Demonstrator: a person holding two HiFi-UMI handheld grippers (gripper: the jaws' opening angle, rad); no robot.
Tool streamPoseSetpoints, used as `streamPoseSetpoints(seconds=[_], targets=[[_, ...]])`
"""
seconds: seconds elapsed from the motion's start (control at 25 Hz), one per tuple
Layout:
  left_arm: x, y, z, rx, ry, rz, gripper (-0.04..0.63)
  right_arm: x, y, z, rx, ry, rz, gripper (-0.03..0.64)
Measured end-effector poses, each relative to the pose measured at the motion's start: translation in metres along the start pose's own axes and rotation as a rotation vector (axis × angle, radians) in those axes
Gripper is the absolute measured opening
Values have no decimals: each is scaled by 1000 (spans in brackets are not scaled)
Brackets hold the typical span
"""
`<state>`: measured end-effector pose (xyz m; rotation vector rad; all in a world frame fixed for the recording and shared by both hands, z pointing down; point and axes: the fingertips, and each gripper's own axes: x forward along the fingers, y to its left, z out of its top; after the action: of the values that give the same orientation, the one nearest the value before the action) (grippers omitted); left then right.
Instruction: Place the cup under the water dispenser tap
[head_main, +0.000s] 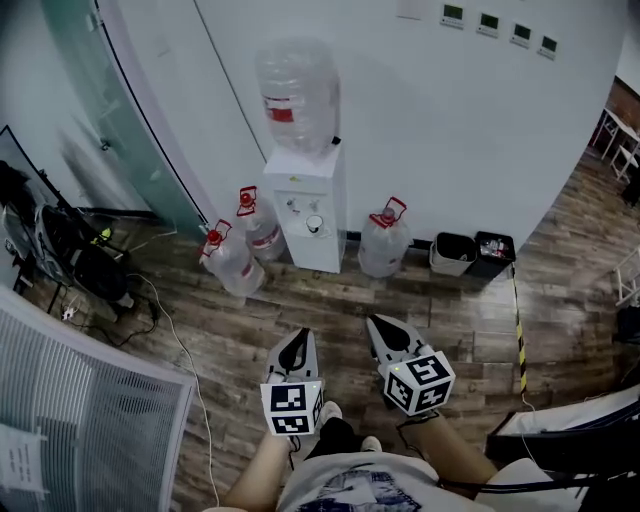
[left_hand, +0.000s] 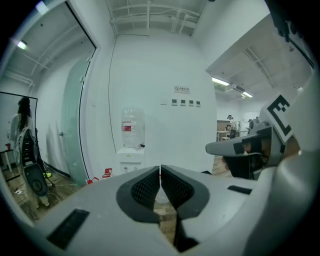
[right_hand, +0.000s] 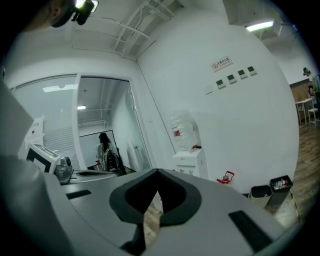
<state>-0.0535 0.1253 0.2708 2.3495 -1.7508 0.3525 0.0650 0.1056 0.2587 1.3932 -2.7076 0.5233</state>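
The white water dispenser (head_main: 305, 205) stands against the wall with a large clear bottle (head_main: 297, 92) on top. A small white cup (head_main: 315, 224) sits in its recess below the taps. Both grippers are well back from it, over the wooden floor in front of the person's body. My left gripper (head_main: 300, 336) is shut with nothing between its jaws, and it points at the dispenser (left_hand: 129, 157). My right gripper (head_main: 376, 323) is beside it, its jaw tips together and empty. In the right gripper view (right_hand: 157, 171) the dispenser (right_hand: 191, 161) is far ahead.
Three clear water jugs with red caps (head_main: 232, 262) (head_main: 258, 225) (head_main: 385, 242) stand on the floor around the dispenser. Two small bins (head_main: 452, 253) (head_main: 492, 253) sit to its right. A glass door (head_main: 120, 130), a chair with bags (head_main: 70, 255) and a white cable (head_main: 182, 352) lie to the left.
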Motion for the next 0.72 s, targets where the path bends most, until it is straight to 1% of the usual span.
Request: streamPoseSetpoints(seconds=[0.16, 0.32, 0.52, 0.72], targets=[[-23, -20, -8, 20, 39, 22, 51, -32, 11, 0, -16, -1, 22, 20], [-44, -35, -20, 5, 53, 35, 51, -55, 22, -7, -38, 3, 44, 20], [-60, -50, -30, -3, 67, 44, 50, -72, 26, -12, -38, 8, 61, 20], [-66, -56, -36, -6, 65, 52, 50, -78, 28, -16, -40, 4, 75, 20]])
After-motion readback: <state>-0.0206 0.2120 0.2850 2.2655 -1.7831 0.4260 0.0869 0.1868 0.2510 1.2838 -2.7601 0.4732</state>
